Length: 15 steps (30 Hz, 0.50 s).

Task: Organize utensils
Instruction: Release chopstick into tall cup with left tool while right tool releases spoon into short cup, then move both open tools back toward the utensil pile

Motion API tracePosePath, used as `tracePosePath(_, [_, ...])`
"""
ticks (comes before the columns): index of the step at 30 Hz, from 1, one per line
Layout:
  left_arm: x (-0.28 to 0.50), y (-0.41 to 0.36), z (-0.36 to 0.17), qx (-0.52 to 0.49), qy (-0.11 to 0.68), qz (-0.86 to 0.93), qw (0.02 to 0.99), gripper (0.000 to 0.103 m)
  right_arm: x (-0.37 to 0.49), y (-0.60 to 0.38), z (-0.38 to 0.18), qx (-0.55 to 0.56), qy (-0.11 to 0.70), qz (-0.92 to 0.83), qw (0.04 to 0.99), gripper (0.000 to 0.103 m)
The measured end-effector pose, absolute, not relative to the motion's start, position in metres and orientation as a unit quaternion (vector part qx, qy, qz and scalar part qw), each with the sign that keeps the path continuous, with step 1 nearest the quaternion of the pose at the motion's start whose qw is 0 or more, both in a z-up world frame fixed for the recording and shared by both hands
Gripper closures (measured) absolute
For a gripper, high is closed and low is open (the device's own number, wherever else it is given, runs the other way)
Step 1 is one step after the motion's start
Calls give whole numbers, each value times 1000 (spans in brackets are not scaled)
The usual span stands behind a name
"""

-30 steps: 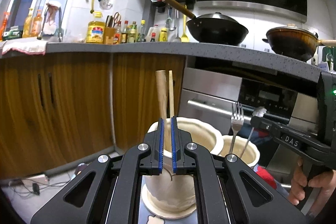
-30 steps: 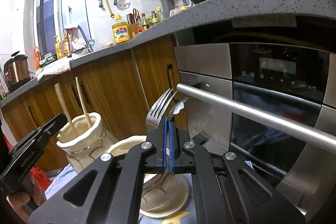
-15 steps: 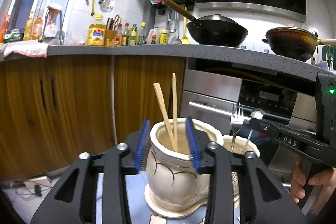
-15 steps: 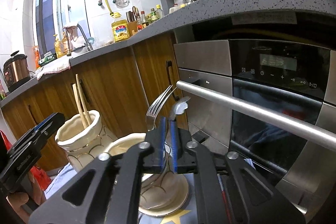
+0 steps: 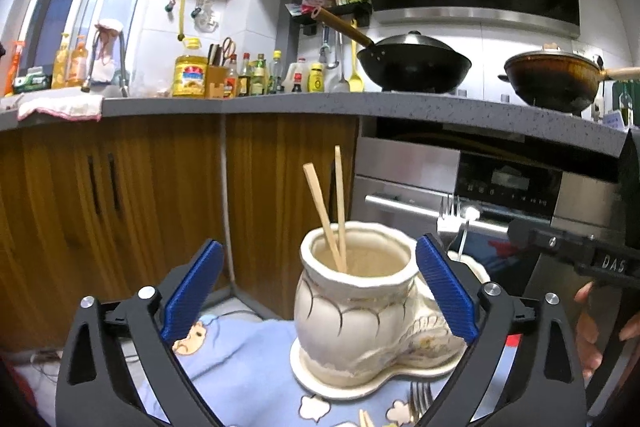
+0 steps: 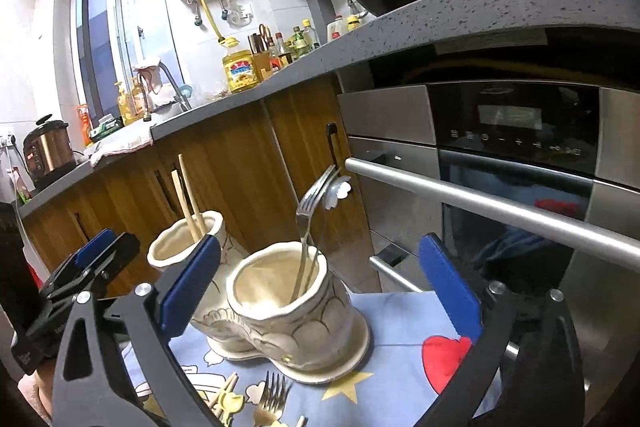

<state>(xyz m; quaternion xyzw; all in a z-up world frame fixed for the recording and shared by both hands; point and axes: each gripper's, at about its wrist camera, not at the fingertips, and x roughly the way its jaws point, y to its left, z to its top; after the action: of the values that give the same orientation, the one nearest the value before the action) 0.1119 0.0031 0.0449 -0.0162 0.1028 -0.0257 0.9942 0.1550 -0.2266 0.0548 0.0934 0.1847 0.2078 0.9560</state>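
- while both pairs of jaws are opening with nothing between the pads, the step in hand reads as letting go after a drop, so the care now goes into backing out cleanly.
- the left gripper (image 5: pixel 320 287) is released: its blue pads stand either side of the left cup (image 5: pixel 352 291) without touching it, and the two chopsticks (image 5: pixel 330 211) lean inside that cup, free of the tool.
- the right gripper (image 6: pixel 320 291) is likewise released around the right cup (image 6: pixel 280 291), where a fork (image 6: pixel 308 227) and a spoon (image 6: pixel 338 189) stand with handles down.
- the two cups are joined on one saucer base (image 6: pixel 340 359), which sits on the blue patterned cloth (image 6: pixel 400 359) toward its far edge, just before the oven (image 6: pixel 500 167).
- i judge it best to draw each tool straight back toward the near edge of the cloth, pads wide, so no finger clips a rim; the cups look top-heavy with tall sticks in them.
- the left tool should mind the leaning chopsticks, which could tip if nudged.
- more pieces lie at the near edge of the cloth: another fork (image 6: pixel 270 397) and what look like more chopsticks (image 6: pixel 226 393), partly hidden by the tool's frame.
- for the next pick, i would take the fork by its handle and keep the sorting as it stands: sticks left, metal right.
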Motion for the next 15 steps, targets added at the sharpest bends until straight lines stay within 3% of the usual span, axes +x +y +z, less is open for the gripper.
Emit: tracePosePath(15, [93, 9, 15, 4, 170, -30, 985, 5, 128, -236, 38, 73, 216, 185, 956, 5])
